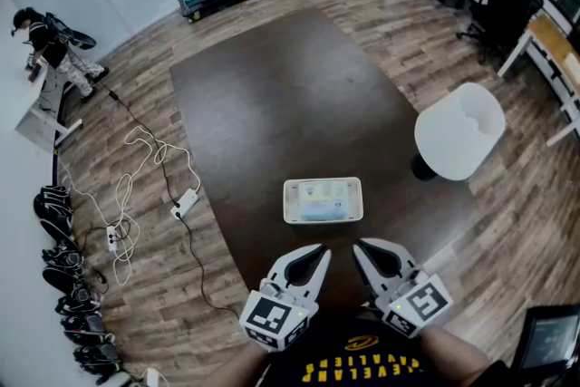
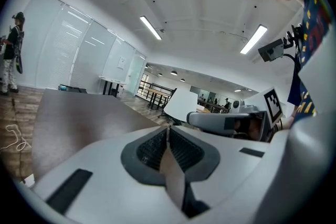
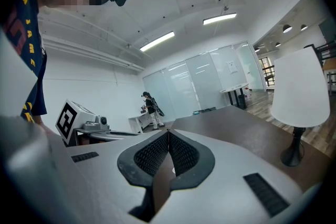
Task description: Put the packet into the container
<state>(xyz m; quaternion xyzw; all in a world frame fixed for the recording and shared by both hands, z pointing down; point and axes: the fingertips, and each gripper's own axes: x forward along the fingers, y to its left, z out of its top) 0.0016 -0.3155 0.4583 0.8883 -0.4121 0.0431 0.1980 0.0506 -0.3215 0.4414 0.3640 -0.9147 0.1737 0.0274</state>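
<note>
- Both tools are held low and close to the person's body at the near edge of the dark table [image 1: 272, 104]; neither one is over the work.
- The left gripper [image 1: 319, 252] has its jaws pressed together with nothing between the ribbed pads; its own view shows only the table top and the room beyond the closed tips.
- The right gripper [image 1: 362, 246] is the same: jaws together, pads meeting along one line, nothing caught in them.
- The white container [image 1: 289, 200] sits flat on the table just ahead of the two tips, apart from both; a pale, blue-green printed packet [image 1: 323, 202] appears to lie inside it, filling most of the floor, though it is too small from here to read any detail.
- To my eye the placing step looks done; the packet is inside the walls and nothing is being carried, so this reads as the end of the job or a pause, not a reach.
- If anything is left, it is only a check that the packet lies flat below the rim; for that a gripper would have to go forward over the container and press lightly with closed tips, or open first if the packet needs shifting.
- A white chair [image 1: 459, 131] stands beside the table's right edge, well clear of the container; it should not get in the way.
</note>
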